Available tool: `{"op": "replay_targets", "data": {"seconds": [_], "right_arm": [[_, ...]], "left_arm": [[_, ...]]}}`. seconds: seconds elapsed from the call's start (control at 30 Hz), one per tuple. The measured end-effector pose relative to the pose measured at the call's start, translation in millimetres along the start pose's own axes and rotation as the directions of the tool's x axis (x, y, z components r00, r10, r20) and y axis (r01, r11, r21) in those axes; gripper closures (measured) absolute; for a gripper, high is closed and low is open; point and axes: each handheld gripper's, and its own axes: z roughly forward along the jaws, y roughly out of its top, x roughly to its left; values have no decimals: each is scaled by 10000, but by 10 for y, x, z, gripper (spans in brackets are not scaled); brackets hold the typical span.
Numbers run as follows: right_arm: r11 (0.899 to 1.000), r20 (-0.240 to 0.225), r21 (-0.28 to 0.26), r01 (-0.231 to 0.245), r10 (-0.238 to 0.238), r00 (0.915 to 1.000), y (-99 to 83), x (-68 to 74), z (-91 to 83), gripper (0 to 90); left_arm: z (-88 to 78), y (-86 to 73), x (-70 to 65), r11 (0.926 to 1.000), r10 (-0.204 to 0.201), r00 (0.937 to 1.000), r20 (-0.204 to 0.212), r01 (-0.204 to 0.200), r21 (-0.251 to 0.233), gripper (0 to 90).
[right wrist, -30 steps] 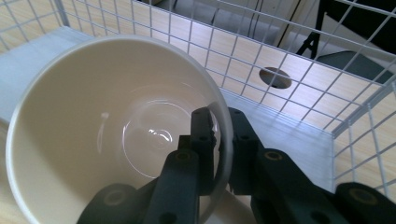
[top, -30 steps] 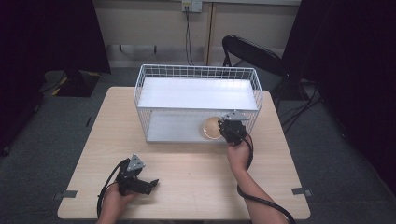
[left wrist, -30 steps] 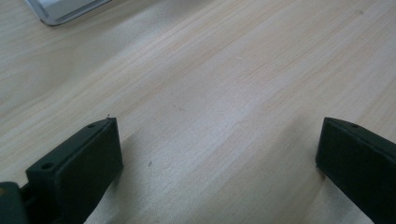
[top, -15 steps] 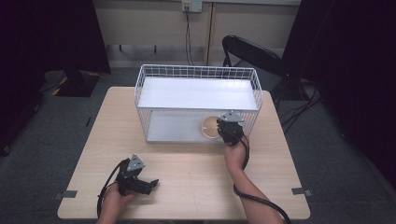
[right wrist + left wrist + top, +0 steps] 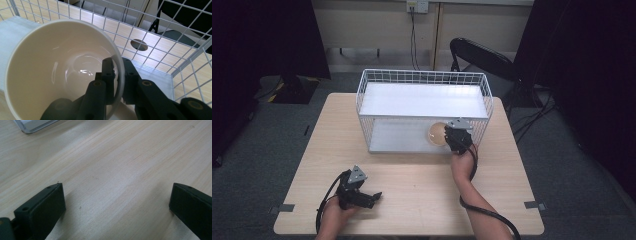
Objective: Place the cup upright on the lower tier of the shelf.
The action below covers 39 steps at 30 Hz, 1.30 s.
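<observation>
A cream bowl is tipped on its side, its mouth toward the camera of my right gripper, whose jaws pinch the bowl's rim, one inside and one outside. In the high view the bowl sits in the lower level of the white wire rack, at its right front, with my right gripper at the rack's open front. My left gripper rests low over the table near the front left, jaws wide apart. Between its fingers there is only bare wood.
The rack has a white upper shelf and a white lower shelf. Wire mesh closes the rack's right side and back around the bowl. A black chair stands behind the table. The wooden tabletop stretches between the two hands.
The right hand has edged the bowl slightly deeper into the rack's lower level. The left gripper has stayed where it was.
</observation>
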Motion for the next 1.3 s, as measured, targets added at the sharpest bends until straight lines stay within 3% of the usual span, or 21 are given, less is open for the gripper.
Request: {"op": "replay_targets", "data": {"seconds": [0.37, 0.47, 0.87, 1.03, 1.3], "right_arm": [[9992, 127, -177, -357, 359, 9993, 22, -59, -25, 742], [9988, 171, -220, -435, 439, 9989, 17, -76, -30, 670], [9967, 297, -485, -643, 658, 9974, 98, -180, -95, 528], [9948, 29, -445, -921, 923, 9957, 109, -230, -127, 481], [9895, -847, -234, -1424, 1400, 9865, 81, -277, -216, 362]], "left_arm": [[0, 0, 0, 10000, -2, 10000, -1, 2, 3, 0], [0, 0, 0, 10000, 1, 10000, -3, -1, 3, 0], [2, 1, -1, 10000, -22, 10000, -9, 22, -14, 0], [4, 2, -2, 10000, -26, 10000, -4, 26, -17, 0], [7, 6, -3, 10000, -36, 10000, -18, 36, -11, 0]]}}
